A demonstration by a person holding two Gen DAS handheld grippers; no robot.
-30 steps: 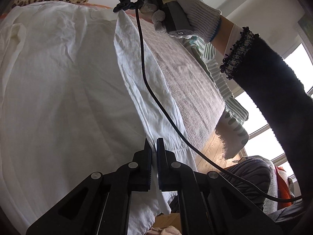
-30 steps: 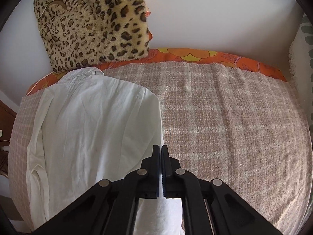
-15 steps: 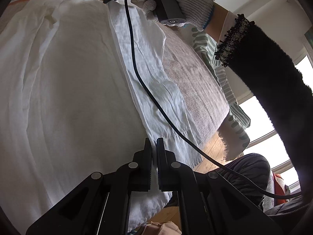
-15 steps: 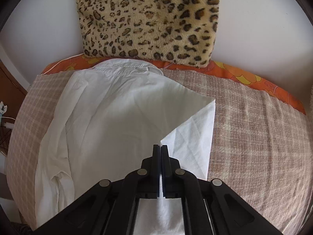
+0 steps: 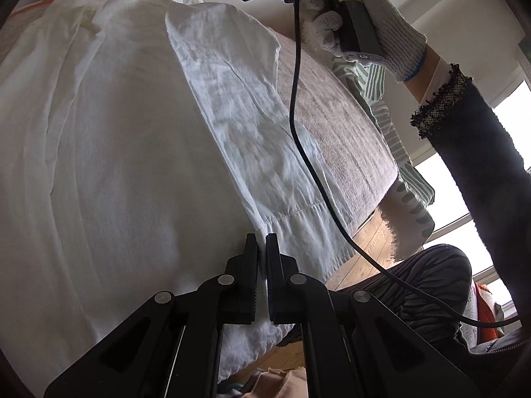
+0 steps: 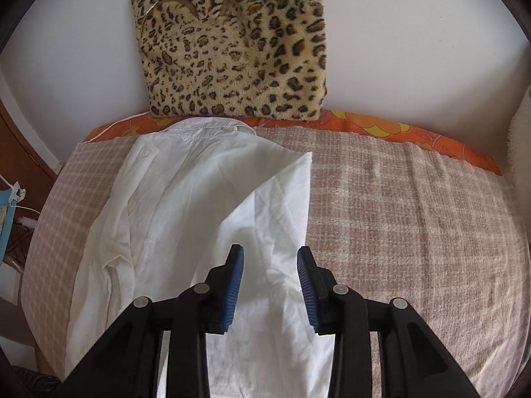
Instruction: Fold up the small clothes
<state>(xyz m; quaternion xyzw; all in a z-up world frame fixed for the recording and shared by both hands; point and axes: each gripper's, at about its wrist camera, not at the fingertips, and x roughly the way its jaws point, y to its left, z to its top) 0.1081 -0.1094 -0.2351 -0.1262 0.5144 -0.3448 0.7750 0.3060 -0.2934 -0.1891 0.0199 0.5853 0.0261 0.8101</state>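
Right wrist: white shirt (image 6: 186, 219) lies on checked blanket (image 6: 415, 219).

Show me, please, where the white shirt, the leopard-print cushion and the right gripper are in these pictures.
white shirt (image 6: 186, 205): right wrist view, on its flat back panel.
leopard-print cushion (image 6: 232, 49): right wrist view, on its furry front.
right gripper (image 6: 270, 267): right wrist view, midway between its open blue-padded fingertips.

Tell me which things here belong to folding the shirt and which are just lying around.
Part of the job:
- white shirt, one side turned over
- left tongs, shut on the shirt's hem
- right tongs, jaws just opened, above the shirt, gripping nothing

Just lying about:
- leopard-print cushion against the wall
- checked blanket under the shirt
- orange flowered sheet
- black cable
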